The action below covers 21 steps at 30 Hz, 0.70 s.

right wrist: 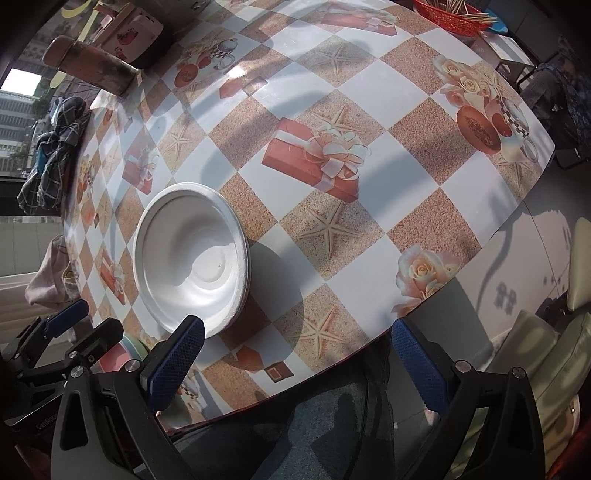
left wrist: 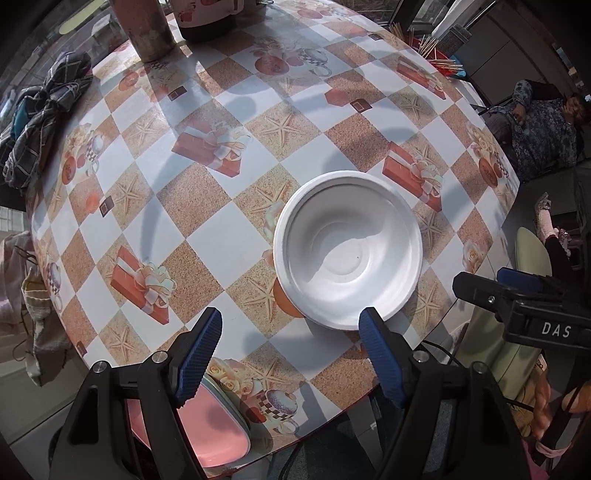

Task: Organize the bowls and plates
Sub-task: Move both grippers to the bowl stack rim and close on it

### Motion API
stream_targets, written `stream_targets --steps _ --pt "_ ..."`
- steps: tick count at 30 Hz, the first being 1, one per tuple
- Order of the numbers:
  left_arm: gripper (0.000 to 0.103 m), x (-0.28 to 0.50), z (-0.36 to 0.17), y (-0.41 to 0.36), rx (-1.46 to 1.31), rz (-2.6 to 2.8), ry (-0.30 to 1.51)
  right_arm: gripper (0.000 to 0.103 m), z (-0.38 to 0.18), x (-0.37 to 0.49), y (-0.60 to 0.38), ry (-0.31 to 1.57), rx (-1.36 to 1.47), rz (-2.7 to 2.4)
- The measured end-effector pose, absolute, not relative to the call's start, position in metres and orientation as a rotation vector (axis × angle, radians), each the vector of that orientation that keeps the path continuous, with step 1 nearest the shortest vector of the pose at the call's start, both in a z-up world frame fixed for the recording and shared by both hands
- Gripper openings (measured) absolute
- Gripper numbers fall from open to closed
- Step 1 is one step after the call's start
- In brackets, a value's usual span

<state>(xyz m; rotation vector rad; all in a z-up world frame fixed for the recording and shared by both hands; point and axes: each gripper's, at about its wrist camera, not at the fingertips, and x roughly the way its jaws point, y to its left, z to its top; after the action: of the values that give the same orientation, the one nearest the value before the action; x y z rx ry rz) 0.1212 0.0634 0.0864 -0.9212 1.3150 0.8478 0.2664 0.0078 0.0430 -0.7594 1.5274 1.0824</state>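
Observation:
A white foam bowl (left wrist: 347, 251) stands upright and empty on the patterned tablecloth, near the table's front edge; it also shows in the right wrist view (right wrist: 192, 258). A pink plate (left wrist: 210, 424) lies at the front edge, under my left gripper's left finger; a sliver of it shows in the right wrist view (right wrist: 118, 356). My left gripper (left wrist: 291, 358) is open and empty, just in front of the bowl. My right gripper (right wrist: 295, 363) is open and empty, at the table's front edge, right of the bowl. It also shows in the left wrist view (left wrist: 517, 295).
The checkered table (left wrist: 229, 236) carries a rusty cylinder (left wrist: 147, 29) and a pink jar (left wrist: 207, 14) at the back, a red basket of sticks (right wrist: 450, 14) far right, and a plaid cloth (left wrist: 40, 114) at the left edge. A person (left wrist: 543, 125) sits beyond the table.

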Motion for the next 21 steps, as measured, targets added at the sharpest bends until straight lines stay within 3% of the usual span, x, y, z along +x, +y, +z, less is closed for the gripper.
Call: stream_targets --steps 21 --pt "0.080 0.1258 0.0769 0.0698 -0.967 0.824 1.318 0.102 0.0470 0.2646 0.0120 1.475 -0.834 1.054"
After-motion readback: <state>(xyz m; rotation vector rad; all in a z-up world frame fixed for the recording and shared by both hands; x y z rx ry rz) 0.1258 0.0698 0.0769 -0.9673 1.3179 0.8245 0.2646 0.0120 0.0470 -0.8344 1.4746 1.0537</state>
